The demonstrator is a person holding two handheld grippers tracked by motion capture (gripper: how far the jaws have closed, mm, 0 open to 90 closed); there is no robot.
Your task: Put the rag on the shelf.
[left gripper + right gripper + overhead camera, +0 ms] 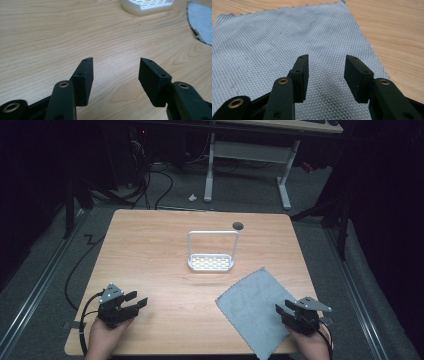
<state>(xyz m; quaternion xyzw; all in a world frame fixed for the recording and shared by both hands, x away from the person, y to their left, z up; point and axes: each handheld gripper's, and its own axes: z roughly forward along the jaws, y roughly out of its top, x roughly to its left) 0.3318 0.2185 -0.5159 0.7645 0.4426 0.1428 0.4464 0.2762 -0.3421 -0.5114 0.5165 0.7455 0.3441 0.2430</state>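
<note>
Hovering wide open, the right gripper [291,312] sat over the cloth's [252,302] near corner; the left gripper [131,301], wide too, stood well apart over bare table [150,245].

Two hands enter from the bottom edge of the high view, each holding a black two-jaw gripper. The left hand [102,338] sits at the lower left, its left gripper [136,300] angled toward the upper right, jaws spread apart with nothing between them. The right hand [314,344] sits at the lower right, its right gripper [279,311] pointing toward the upper left, jaws likewise parted and empty.
</note>
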